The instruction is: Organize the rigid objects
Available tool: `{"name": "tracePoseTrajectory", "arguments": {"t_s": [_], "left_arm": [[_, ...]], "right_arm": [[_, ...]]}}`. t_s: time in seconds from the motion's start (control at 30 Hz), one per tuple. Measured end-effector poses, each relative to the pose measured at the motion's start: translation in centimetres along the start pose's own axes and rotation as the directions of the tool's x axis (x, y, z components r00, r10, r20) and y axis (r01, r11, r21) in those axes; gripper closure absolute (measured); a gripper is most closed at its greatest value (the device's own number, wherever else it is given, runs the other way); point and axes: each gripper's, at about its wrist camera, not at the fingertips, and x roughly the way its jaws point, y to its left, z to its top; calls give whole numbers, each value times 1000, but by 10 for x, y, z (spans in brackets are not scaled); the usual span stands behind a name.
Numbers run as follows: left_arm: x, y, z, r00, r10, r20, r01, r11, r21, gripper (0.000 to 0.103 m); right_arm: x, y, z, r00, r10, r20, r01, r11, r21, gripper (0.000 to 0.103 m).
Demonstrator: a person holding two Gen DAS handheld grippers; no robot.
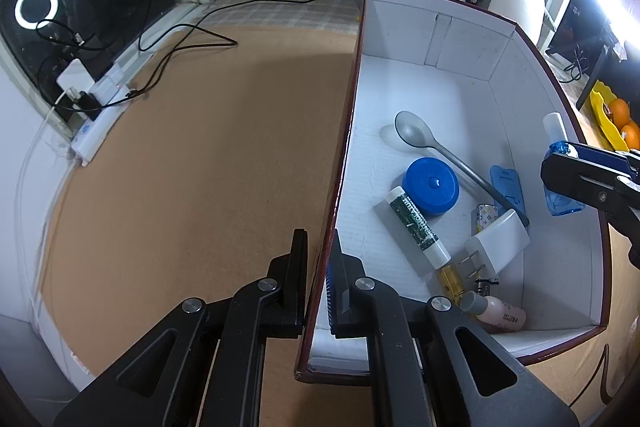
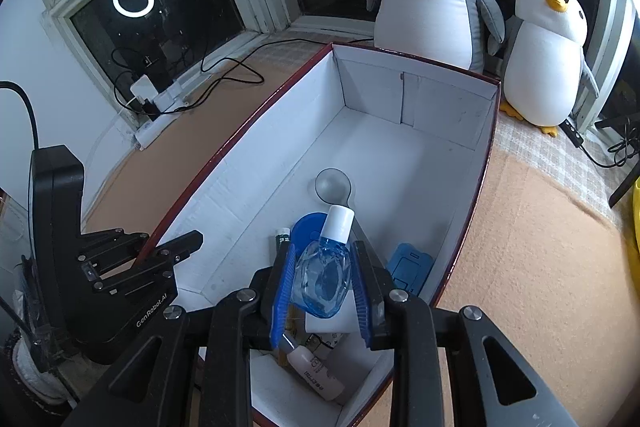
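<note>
Clear blue plastic bottle with a white cap [image 2: 323, 273] clamped in the right gripper [image 2: 322, 291] jaws, held above the white-lined cardboard box [image 2: 256, 163]. Left gripper [image 1: 319, 281] jaws pinched on the box's near wall, steadying. Placing step, likely: next, lowering into bare floor beyond the grey spoon [image 1: 436, 147], then releasing.

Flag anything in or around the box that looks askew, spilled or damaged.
No spill or damage shows. The items inside the box lie jumbled: the spoon rests its handle on the white charger, and a green tube lies diagonally against the blue lid.
</note>
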Motion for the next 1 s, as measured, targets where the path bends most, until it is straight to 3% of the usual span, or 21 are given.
{"name": "tracePoseTrajectory", "arguments": {"t_s": [0.5,0.83,1.0], "left_arm": [[-1,0,0,1000,-3,-1,3,1000,6,96],[-7,-1,4,1000,-8,19,7,1000,9,96],[-10,0,7,999,-15,29,15,1000,4,96]], "right_arm": [[-12,0,-3,1000,-18,24,18,1000,-7,63],[-23,0,-8,999,-34,42,34,999,-2,59],[-37,0,-10,996,-46,72,46,999,-1,51]]}}
